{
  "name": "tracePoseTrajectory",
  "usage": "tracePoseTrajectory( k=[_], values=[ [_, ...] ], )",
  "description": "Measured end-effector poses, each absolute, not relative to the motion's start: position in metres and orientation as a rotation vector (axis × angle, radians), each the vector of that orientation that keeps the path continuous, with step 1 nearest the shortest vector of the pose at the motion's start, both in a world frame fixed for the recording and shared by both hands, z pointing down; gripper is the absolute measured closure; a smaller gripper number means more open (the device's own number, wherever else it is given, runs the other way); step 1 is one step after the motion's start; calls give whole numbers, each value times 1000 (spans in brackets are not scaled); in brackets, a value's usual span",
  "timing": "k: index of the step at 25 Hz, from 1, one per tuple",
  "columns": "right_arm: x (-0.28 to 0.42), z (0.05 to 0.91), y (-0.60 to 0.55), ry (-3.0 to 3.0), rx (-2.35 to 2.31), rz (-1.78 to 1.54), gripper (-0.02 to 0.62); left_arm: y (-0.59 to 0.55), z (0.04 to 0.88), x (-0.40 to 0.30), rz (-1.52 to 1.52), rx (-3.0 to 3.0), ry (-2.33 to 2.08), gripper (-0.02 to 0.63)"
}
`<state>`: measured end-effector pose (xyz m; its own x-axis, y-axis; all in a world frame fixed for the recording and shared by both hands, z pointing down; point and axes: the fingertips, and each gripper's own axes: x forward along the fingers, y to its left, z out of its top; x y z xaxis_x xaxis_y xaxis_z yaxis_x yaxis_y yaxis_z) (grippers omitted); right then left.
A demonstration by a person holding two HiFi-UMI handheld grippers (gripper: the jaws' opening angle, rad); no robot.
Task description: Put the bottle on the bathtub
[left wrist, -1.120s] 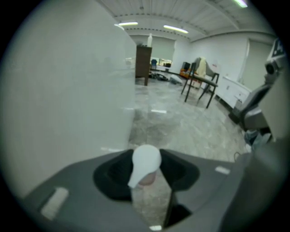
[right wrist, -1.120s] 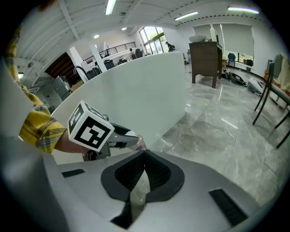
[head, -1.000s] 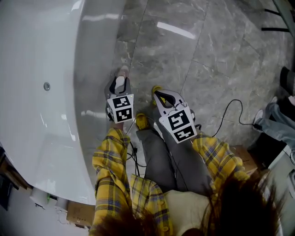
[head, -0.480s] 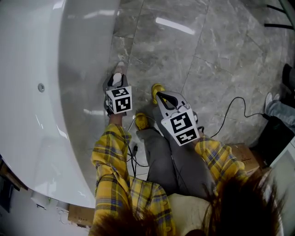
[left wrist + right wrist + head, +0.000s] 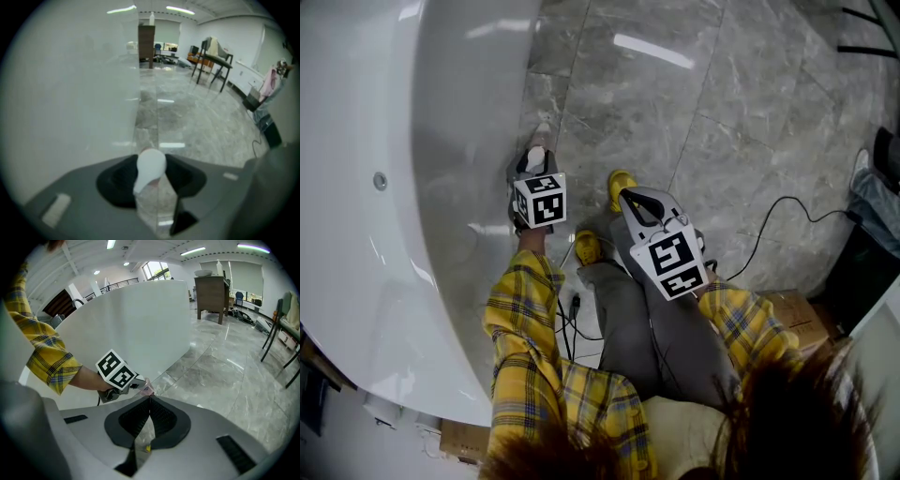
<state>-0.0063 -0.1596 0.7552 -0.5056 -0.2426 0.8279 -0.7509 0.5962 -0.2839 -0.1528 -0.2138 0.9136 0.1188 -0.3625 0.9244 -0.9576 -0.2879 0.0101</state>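
sleeves of yellow plaid (image 5: 525, 300) sit nearest below me, then my legs (image 5: 647, 319), then both grippers held low over the floor. left gripper (image 5: 151, 171) is clamped on the bottle (image 5: 150, 164). its white cap sits between the jaws and the clear body runs back toward the camera. in the head view the cap pokes out ahead of the marker cube (image 5: 540, 200), just beside the outer wall of the bathtub (image 5: 469, 141). right gripper (image 5: 150, 399) has its jaws pressed together on nothing and hangs over my legs, near a yellow shoe (image 5: 620, 180).

i judge this to be the carry step: the bottle is in hand but not yet on the bathtub. the next move calls for a lift up the curved side wall, then a swing left over the rim. the bottle must be stood on a flat part before the jaws spread.

the wall bulges toward my left hand, so the gripper should rise clear of it and not scrape. the white top looks broad and bare apart from a small round fitting (image 5: 381, 181). i cannot tell where ledge ends and basin begins, and a bottle set too far in might slide. to my right the marble floor (image 5: 722, 112) is open, with a black cable (image 5: 778, 204) trailing across it. further off, a dark cabinet (image 5: 146, 40) and chairs (image 5: 215, 56) stand well apart.
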Motion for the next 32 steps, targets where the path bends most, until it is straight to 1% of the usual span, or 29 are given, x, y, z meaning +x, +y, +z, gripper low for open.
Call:
tracePoseTrajectory(
  k=[11, 18, 24, 32],
  values=[
    [-6, 755, -153, -2048, 786, 820, 581, -220, 910, -155, 1252, 1781, -1331, 419],
    [-1, 749, -157, -2050, 803, 814, 581, -230, 895, -148, 1248, 1861, -1344, 419],
    [-5, 731, -160, -2071, 820, 800, 581, -240, 865, -140, 1213, 1911, -1366, 420],
    [-16, 694, -169, -2112, 847, 772, 581, -239, 803, -133, 1128, 1950, -1390, 442]
  ],
)
